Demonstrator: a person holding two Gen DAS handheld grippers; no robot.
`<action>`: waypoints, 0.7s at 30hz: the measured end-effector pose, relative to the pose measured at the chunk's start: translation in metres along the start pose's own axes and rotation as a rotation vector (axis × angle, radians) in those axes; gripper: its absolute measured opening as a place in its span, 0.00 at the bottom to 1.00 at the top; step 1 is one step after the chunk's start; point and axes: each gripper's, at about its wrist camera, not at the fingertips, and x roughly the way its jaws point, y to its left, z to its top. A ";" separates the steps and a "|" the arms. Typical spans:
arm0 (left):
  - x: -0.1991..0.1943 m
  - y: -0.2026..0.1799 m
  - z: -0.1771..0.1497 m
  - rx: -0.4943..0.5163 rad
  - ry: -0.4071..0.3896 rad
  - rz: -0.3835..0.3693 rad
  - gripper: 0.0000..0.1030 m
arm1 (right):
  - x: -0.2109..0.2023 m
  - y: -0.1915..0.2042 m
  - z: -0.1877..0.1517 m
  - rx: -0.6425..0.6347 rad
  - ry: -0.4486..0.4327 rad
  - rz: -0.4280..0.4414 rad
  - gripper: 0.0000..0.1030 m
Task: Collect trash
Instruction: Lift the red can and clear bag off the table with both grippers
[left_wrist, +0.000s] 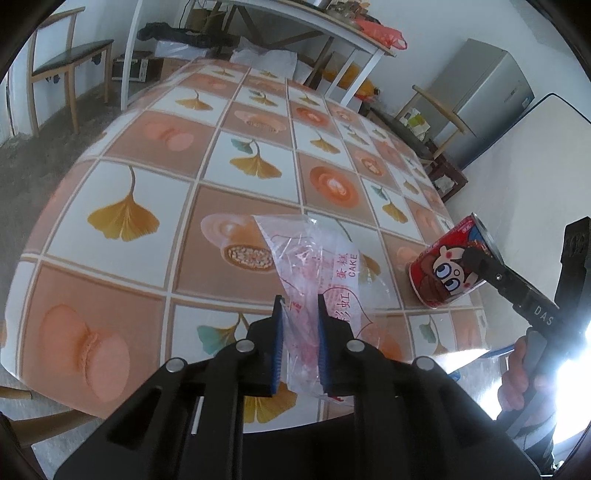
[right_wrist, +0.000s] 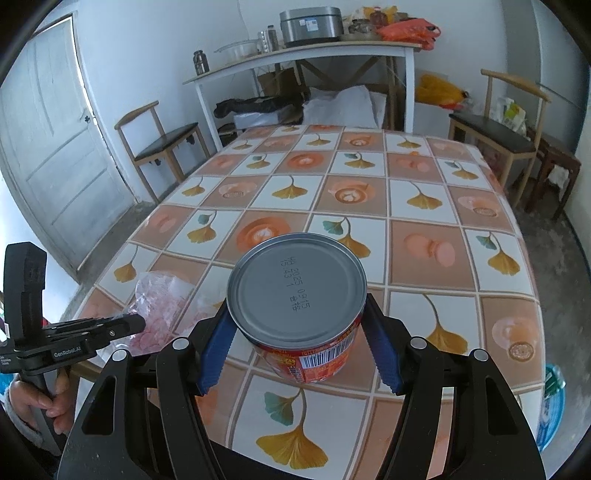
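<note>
A clear crumpled plastic cake wrapper (left_wrist: 314, 266) with red print lies near the table's front edge, and my left gripper (left_wrist: 300, 308) is shut on its near end, the blue pads pressing it from both sides. The right wrist view shows the same wrapper (right_wrist: 162, 299) at the left, with the left gripper (right_wrist: 138, 324) against it. My right gripper (right_wrist: 297, 308) is shut on a red cartoon-printed tin can (right_wrist: 295, 284). The can is tilted, its grey bottom facing the camera. From the left wrist view the can (left_wrist: 443, 269) leans just over the table's right corner in the right gripper (left_wrist: 476, 258).
The table (right_wrist: 424, 206) wears a cloth of leaf and pastry squares. Wooden chairs (right_wrist: 162, 144) stand at the far left and at the far right (right_wrist: 498, 133). A white side table (right_wrist: 303, 55) with pots is behind. A blue-and-white object (right_wrist: 552, 402) sits low beside the table's right corner.
</note>
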 end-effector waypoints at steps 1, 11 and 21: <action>-0.001 -0.001 0.001 0.003 -0.005 0.001 0.14 | -0.002 0.000 0.000 0.003 -0.004 0.000 0.61; -0.013 -0.010 0.007 0.026 -0.054 0.012 0.14 | -0.012 -0.007 0.000 0.024 -0.031 -0.001 0.61; -0.035 -0.031 0.015 0.080 -0.118 0.011 0.14 | -0.030 -0.010 0.000 0.050 -0.074 0.019 0.61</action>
